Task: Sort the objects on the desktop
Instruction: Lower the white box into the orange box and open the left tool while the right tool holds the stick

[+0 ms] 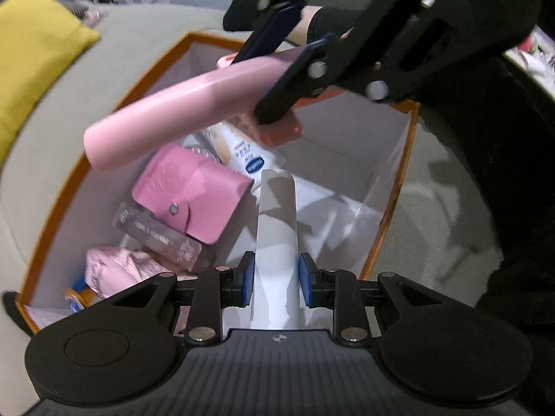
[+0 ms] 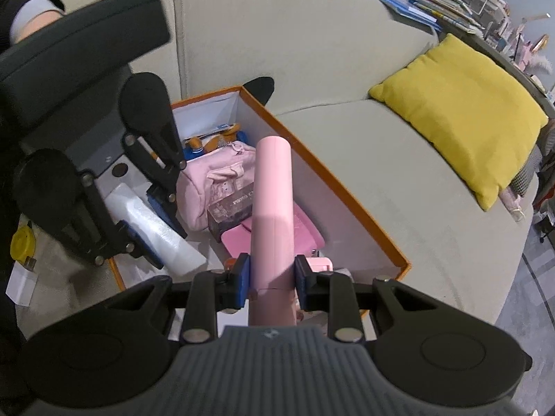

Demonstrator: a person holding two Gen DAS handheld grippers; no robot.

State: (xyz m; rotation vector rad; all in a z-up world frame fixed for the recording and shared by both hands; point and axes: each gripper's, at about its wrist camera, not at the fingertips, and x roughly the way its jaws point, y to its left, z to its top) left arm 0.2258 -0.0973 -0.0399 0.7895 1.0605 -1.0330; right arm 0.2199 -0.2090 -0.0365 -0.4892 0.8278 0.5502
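Observation:
An orange-rimmed box with white walls stands on a grey sofa. My left gripper is shut on a white tube and points steeply down into the box. My right gripper is shut on a pink tube and holds it above the box. In the left wrist view, that pink tube crosses over the box with the right gripper clamped on its far end. In the right wrist view, the left gripper holds the white tube at the box's left side.
Inside the box lie a pink snap wallet, a dark patterned carton, a lotion tube and a pink pouch. A yellow cushion rests on the sofa. Books lie behind it. A yellow tape measure sits at the left.

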